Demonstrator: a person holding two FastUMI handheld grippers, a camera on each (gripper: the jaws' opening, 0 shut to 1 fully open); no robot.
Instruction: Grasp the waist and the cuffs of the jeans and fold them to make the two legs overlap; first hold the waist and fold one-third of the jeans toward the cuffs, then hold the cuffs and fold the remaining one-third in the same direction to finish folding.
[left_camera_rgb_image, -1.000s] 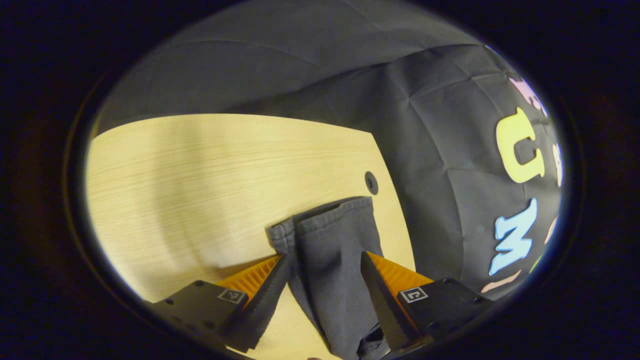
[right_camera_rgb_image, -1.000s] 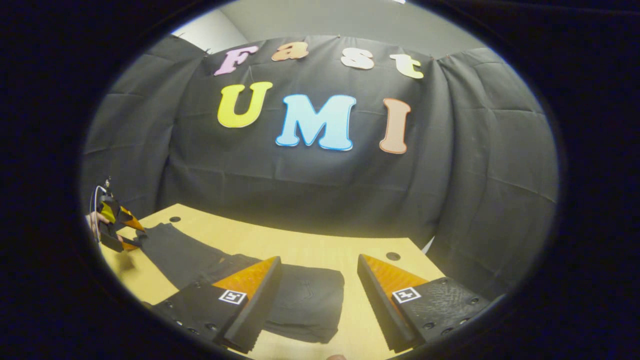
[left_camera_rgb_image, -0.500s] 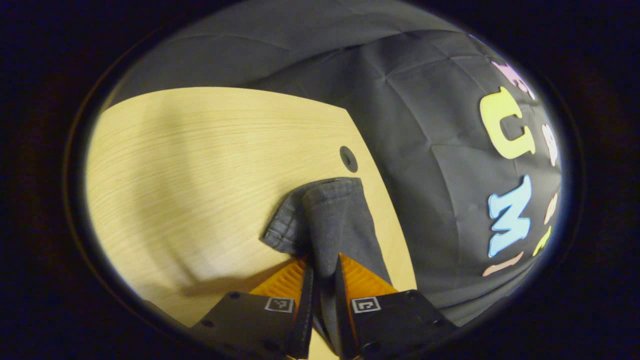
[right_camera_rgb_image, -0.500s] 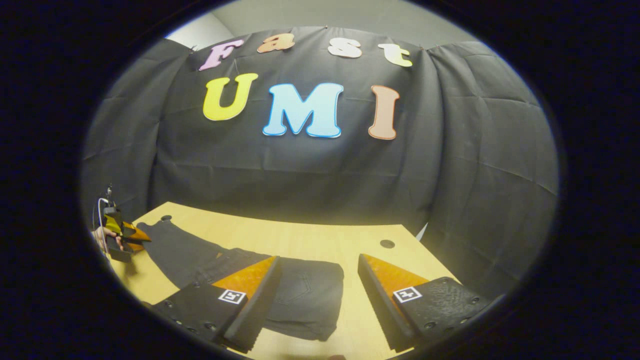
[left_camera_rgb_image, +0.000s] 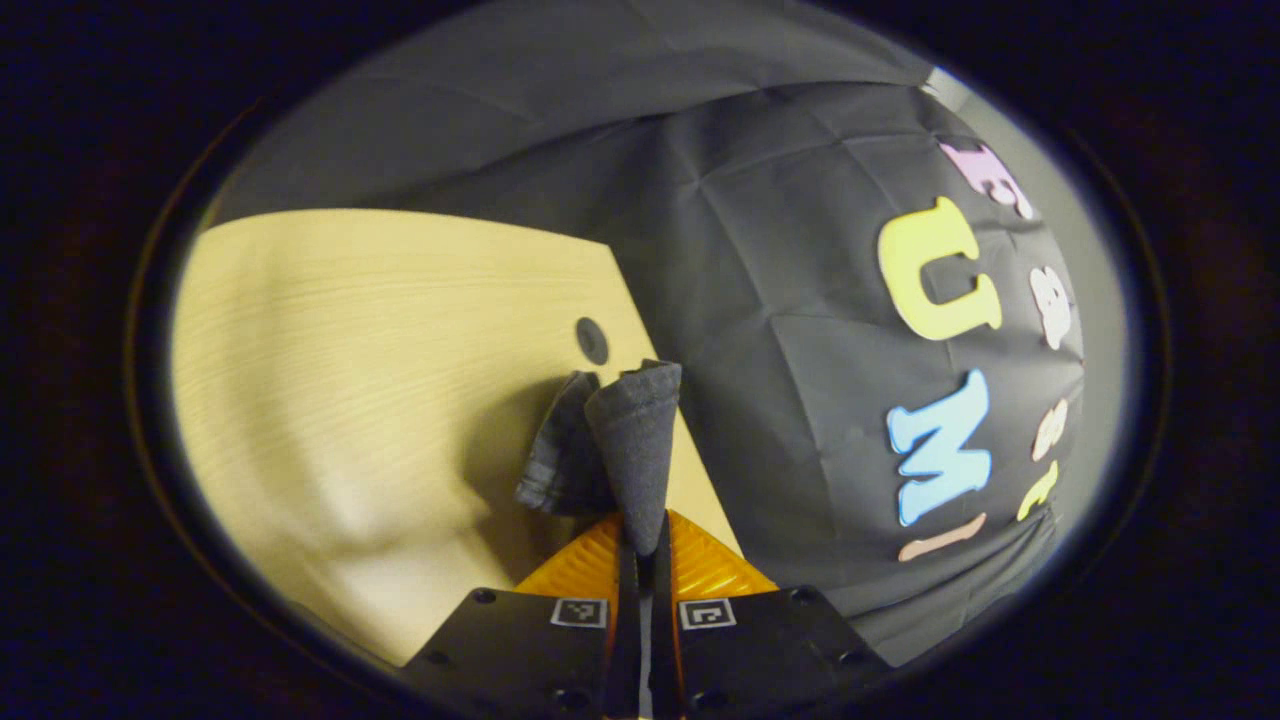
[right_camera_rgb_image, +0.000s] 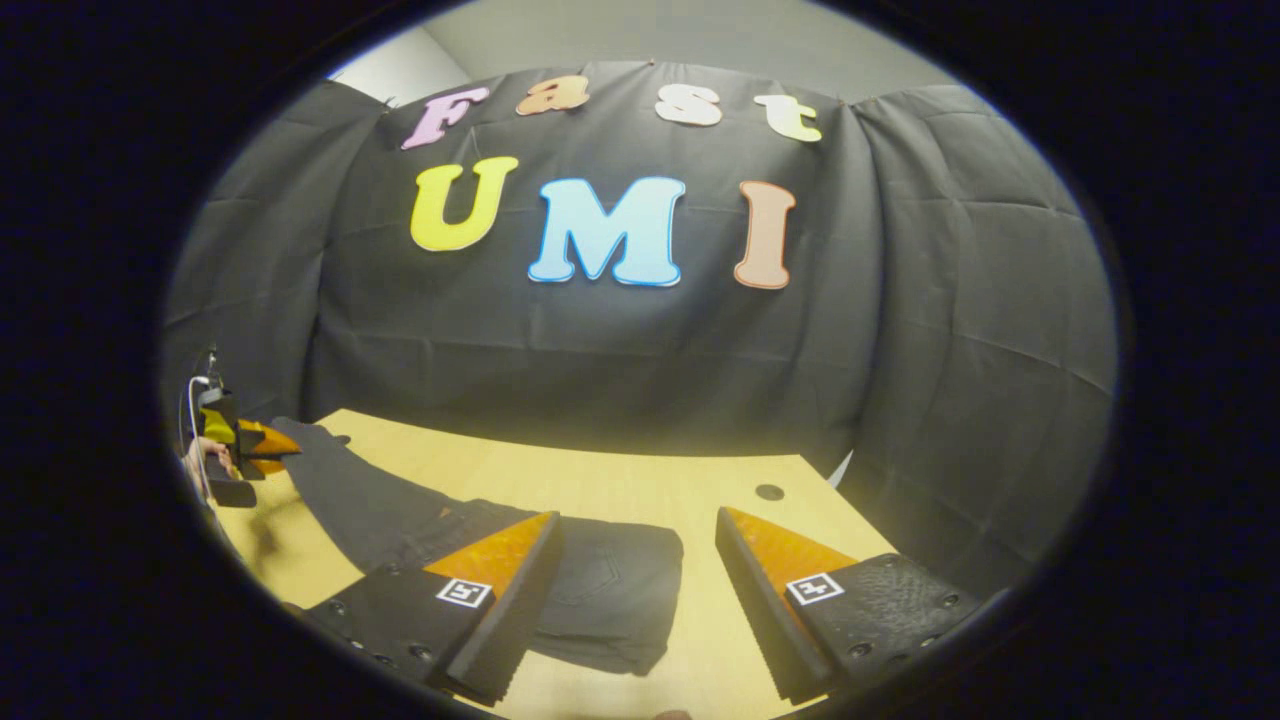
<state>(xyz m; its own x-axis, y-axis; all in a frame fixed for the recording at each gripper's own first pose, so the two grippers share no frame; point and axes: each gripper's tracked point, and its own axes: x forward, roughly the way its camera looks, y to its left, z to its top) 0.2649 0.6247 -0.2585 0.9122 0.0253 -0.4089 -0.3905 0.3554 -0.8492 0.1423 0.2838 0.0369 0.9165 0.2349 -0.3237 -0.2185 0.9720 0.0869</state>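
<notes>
In the left gripper view, the left claw (left_camera_rgb_image: 640, 540) is seen clenched tight on the cuffs (left_camera_rgb_image: 628, 440) of the jeans, with the dark cloth pinched between both fingers. The cuffs are held up off the surface (left_camera_rgb_image: 350, 340), near its far edge. A small round hole (left_camera_rgb_image: 592, 341) is seen in the surface just past the cuffs.

In the right gripper view, the right claw (right_camera_rgb_image: 638, 540) is seen spread wide, with nothing held in it. It is held over the near edge of the surface. The jeans (right_camera_rgb_image: 600, 590) are laid just past its fingers, with the waist part folded over on the surface. One long leg part is stretched toward the far left corner, where it is lifted by the left claw (right_camera_rgb_image: 285, 450). Another round hole (right_camera_rgb_image: 769, 492) is seen near the far right corner.
</notes>
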